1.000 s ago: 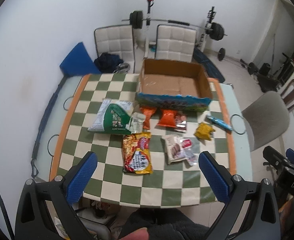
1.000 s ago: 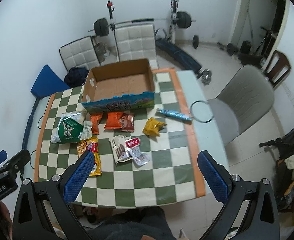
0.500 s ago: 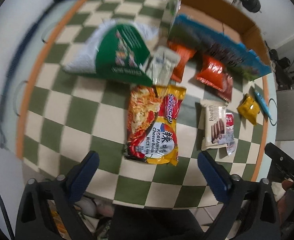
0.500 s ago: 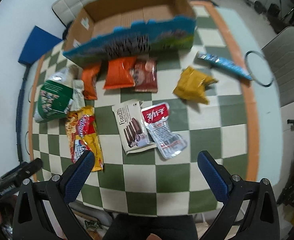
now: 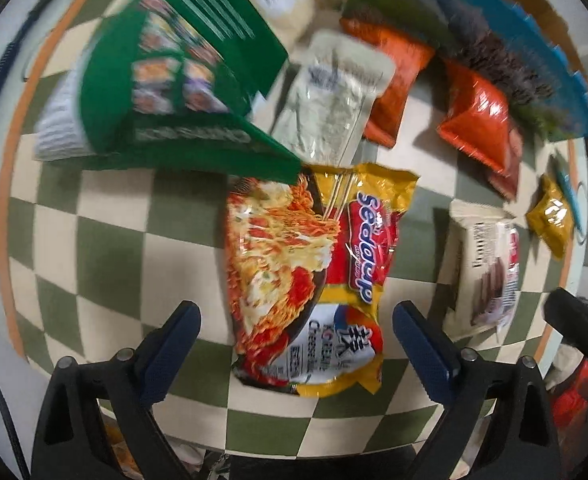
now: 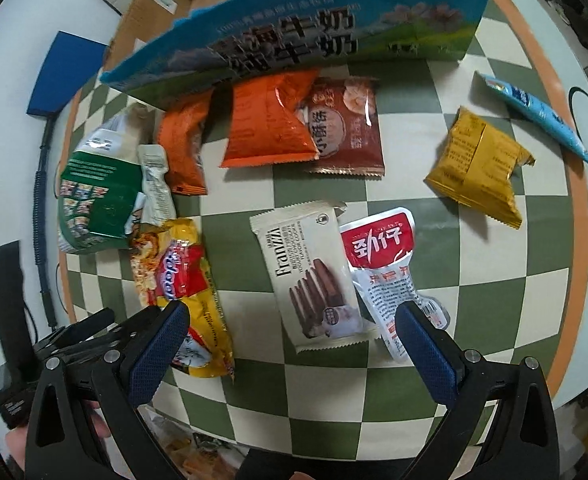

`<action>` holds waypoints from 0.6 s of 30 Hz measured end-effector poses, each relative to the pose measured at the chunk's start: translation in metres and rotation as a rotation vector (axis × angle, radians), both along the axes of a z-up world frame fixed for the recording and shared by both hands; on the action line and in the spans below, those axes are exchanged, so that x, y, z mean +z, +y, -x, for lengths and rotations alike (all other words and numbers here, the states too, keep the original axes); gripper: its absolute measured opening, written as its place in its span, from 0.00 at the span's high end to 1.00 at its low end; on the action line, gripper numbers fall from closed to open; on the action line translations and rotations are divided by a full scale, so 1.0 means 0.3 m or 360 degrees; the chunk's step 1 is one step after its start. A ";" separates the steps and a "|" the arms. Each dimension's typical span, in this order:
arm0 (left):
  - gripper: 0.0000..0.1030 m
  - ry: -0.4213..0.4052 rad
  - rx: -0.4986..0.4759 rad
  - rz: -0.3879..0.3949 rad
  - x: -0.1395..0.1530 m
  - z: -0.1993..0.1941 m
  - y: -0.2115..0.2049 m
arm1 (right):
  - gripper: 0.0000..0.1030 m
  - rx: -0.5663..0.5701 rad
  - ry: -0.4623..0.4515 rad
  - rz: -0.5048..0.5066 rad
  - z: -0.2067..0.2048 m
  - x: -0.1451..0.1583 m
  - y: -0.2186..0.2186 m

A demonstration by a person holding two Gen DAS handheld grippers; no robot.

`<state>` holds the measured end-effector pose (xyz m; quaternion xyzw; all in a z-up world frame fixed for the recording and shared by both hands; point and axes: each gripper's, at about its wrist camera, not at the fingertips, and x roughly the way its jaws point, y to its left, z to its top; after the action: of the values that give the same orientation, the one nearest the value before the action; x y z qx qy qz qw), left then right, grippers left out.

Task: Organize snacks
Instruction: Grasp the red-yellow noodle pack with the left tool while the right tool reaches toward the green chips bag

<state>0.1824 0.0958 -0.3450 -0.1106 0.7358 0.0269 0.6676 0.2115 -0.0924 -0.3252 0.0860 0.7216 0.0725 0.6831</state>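
Yellow-and-red crinkled plastic noodle packet point(image 5: 310, 280), marked "Sedaap" and "Korean Cheese", lies flat on the green-and-cream chequered tablecloth point(image 5: 113, 248), well in front of the open cardboard box with the blue printed front point(image 6: 314, 28). The left gripper point(image 5: 294, 344) hangs over the packet's near end, jaws apart and holding nothing; best to straddle its narrow width and pinch near the middle so it lifts level (a slack wrapper may slide). The right gripper point(image 6: 289, 344), also spread and empty, frames the white chocolate-wafer packet point(image 6: 314, 276) reading "Franzzi", beside a red-and-clear pouch point(image 6: 390, 268) with Chinese characters, both in front of the box.
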 end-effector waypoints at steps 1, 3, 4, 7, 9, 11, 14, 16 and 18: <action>0.05 0.0030 -0.0011 0.0005 -0.026 -0.006 -0.005 | 0.00 0.0001 0.0008 0.0008 0.000 -0.009 -0.003; 0.05 0.0067 -0.0024 0.0000 -0.062 -0.011 -0.016 | 0.00 0.0005 0.0012 0.0036 0.004 -0.023 -0.009; 0.05 0.0076 -0.0030 0.0007 -0.075 -0.014 -0.021 | 0.00 0.0007 0.0010 0.0044 0.005 -0.030 -0.015; 0.04 0.0134 -0.0063 -0.0006 -0.129 -0.016 -0.042 | 0.00 0.0005 0.0024 0.0068 0.014 -0.045 -0.032; 0.04 0.0166 -0.0078 -0.0027 -0.168 -0.013 -0.046 | 0.00 0.0002 0.0033 0.0065 0.018 -0.051 -0.043; 0.04 0.0149 -0.0074 -0.0031 -0.184 -0.006 -0.041 | 0.00 0.0005 0.0035 0.0065 0.020 -0.052 -0.053; 0.13 0.0107 -0.0046 -0.0041 -0.191 0.010 -0.042 | 0.00 0.0013 0.0024 0.0064 0.020 -0.047 -0.062; 0.15 0.0082 -0.0044 -0.0043 -0.188 0.025 -0.041 | 0.00 0.0015 0.0024 0.0047 0.019 -0.044 -0.063; 0.15 0.0058 -0.0048 -0.0056 -0.187 0.043 -0.037 | 0.00 0.0013 0.0028 0.0031 0.019 -0.045 -0.061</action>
<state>0.1696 0.0847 -0.4012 -0.0871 0.7489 0.0318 0.6562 0.2057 -0.1107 -0.3387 0.0768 0.7286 0.0675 0.6772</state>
